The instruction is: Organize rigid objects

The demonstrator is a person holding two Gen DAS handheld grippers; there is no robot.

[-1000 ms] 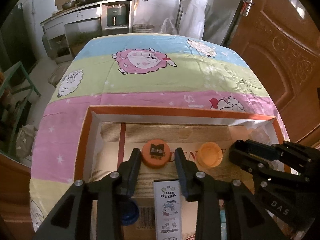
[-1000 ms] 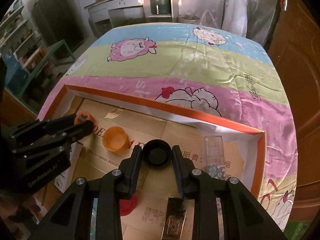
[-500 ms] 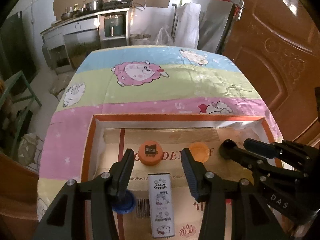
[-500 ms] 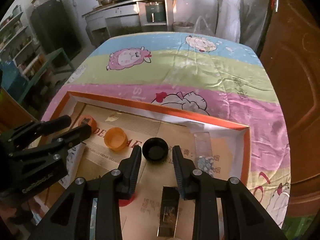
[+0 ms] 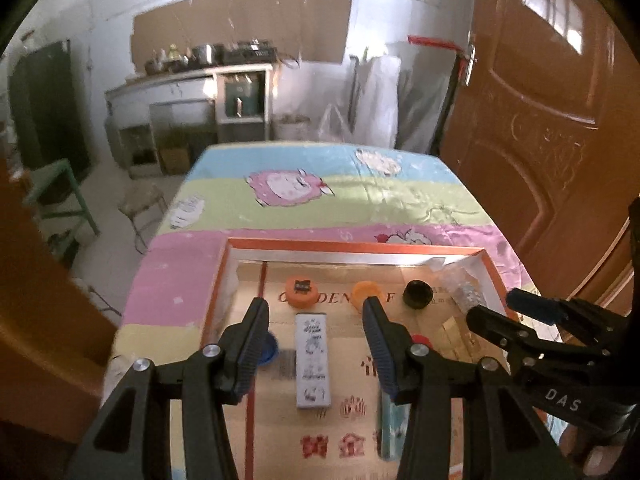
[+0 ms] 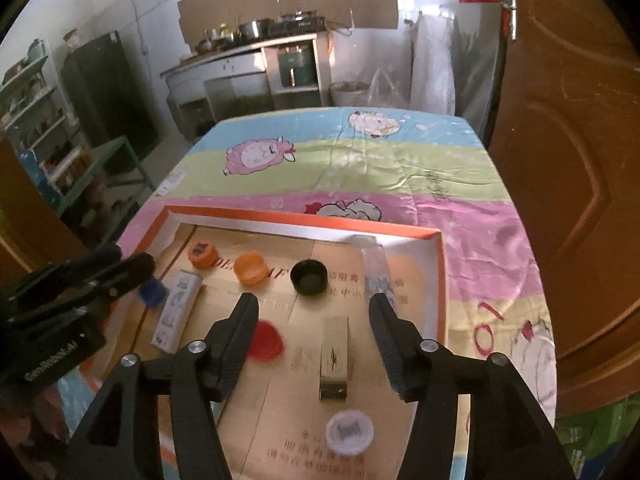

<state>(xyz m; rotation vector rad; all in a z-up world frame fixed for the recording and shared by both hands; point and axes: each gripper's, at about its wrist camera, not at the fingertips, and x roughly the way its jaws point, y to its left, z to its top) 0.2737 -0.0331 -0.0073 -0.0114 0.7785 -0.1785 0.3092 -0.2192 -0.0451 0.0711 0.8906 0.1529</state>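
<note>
An orange-rimmed cardboard tray (image 5: 352, 245) (image 6: 304, 220) lies on the bed. In a row near its far wall sit an orange cap with a dark label (image 5: 302, 291) (image 6: 202, 254), a plain orange cap (image 5: 366, 291) (image 6: 251, 267) and a black cap (image 5: 418, 293) (image 6: 309, 276). A white Hello Kitty box (image 5: 313, 360) (image 6: 178, 310), a blue cap (image 5: 269, 349) (image 6: 152, 292), a red cap (image 6: 265, 340), a tan box (image 6: 335, 354) and a white cap (image 6: 349, 432) lie nearer. My left gripper (image 5: 316, 312) and right gripper (image 6: 314, 308) are open, empty, raised above the tray.
A clear plastic piece (image 6: 376, 266) lies by the tray's right wall. The bed sheet (image 5: 340, 196) stretches beyond the tray. A brown door (image 5: 540, 120) stands on the right, a kitchen counter (image 5: 192, 92) at the back, a green stool (image 5: 60, 196) on the left.
Both grippers opened, let go of their caps and pulled back and up. The labelled orange cap and the black cap now rest on the tray floor.
</note>
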